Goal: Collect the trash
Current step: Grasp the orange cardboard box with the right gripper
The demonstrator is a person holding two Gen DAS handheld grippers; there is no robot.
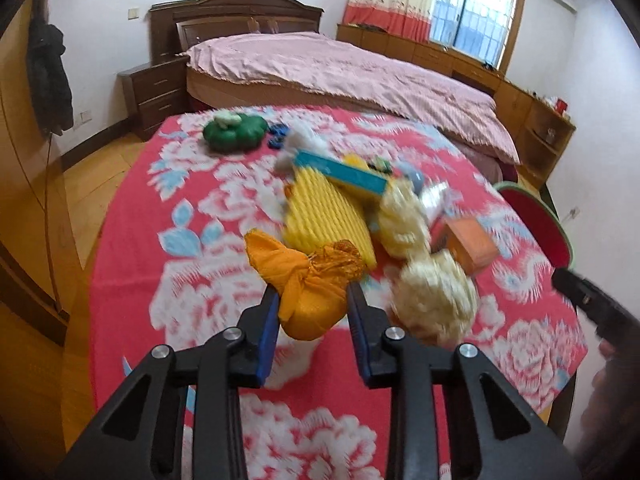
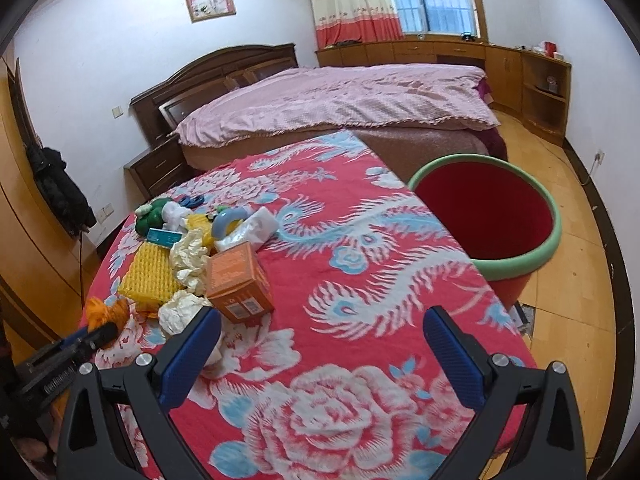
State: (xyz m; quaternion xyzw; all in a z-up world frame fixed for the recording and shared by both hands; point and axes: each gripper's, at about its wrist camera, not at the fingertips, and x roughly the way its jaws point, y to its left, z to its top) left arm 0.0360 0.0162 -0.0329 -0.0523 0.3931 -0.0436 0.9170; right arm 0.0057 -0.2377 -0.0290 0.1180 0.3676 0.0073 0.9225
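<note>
The left gripper pinches a crumpled orange mesh bag; lift it clear, carry it steadily to the red bin. The right gripper gapes wide, empty.

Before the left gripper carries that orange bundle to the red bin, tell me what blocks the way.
Nothing visible does. The left gripper holds the orange bundle; between it and the red bin lies only bare cloth-covered table, with the open right gripper above it.

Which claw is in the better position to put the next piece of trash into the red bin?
Left. The left claw is already shut on the orange netting bundle, so it only needs to carry it to the red bin. The right claw is open and empty over the tablecloth.
</note>
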